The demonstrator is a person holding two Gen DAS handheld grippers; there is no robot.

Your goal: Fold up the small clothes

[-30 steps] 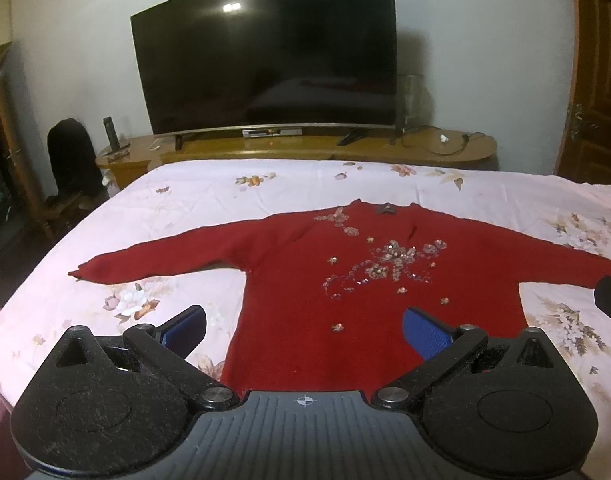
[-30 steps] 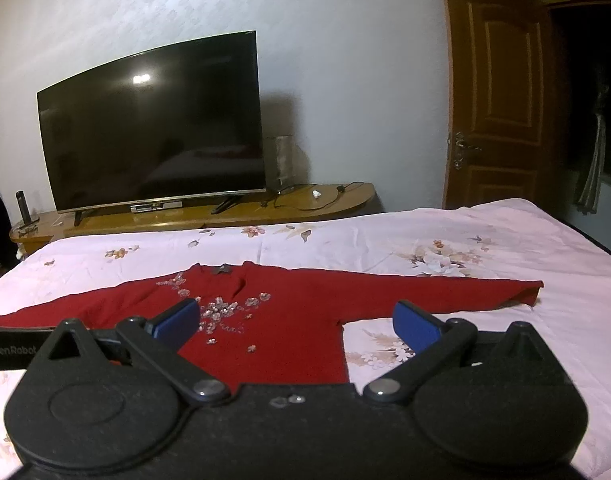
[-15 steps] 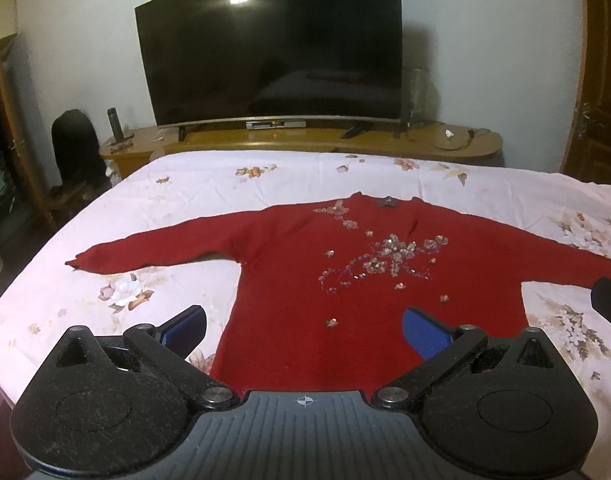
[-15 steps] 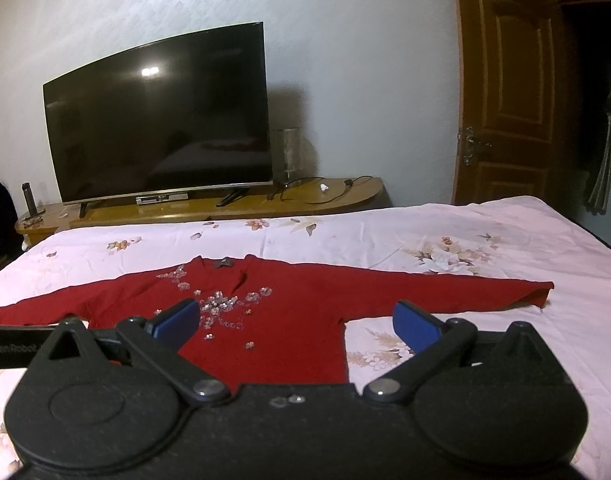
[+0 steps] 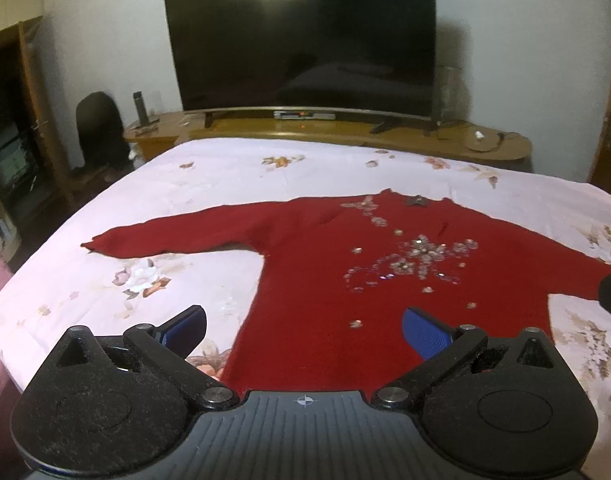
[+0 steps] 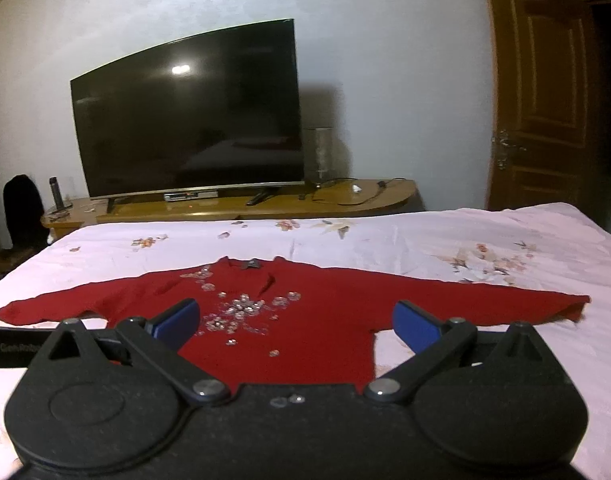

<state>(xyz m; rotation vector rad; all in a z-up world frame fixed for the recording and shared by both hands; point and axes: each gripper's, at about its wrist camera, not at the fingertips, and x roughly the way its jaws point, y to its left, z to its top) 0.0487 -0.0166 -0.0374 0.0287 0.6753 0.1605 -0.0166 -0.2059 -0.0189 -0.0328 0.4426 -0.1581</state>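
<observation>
Left wrist: floral bedsheet [image 5: 225, 176], television [image 5: 305, 36] beyond.

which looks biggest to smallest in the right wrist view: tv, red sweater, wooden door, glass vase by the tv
1. TV
2. red sweater, close to the TV in apparent area, so that order is unsure
3. wooden door
4. glass vase

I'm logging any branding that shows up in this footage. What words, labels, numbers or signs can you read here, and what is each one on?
"GenRobo", cut off by the right claw's own body: pale lettering on the black casing of the left claw, at the left edge of the right wrist view.
The small box under the TV shows a reddish light, too small to read.
The dark tag at the neck of the red sweater is too blurred to read.
Nothing else is legible.
</observation>
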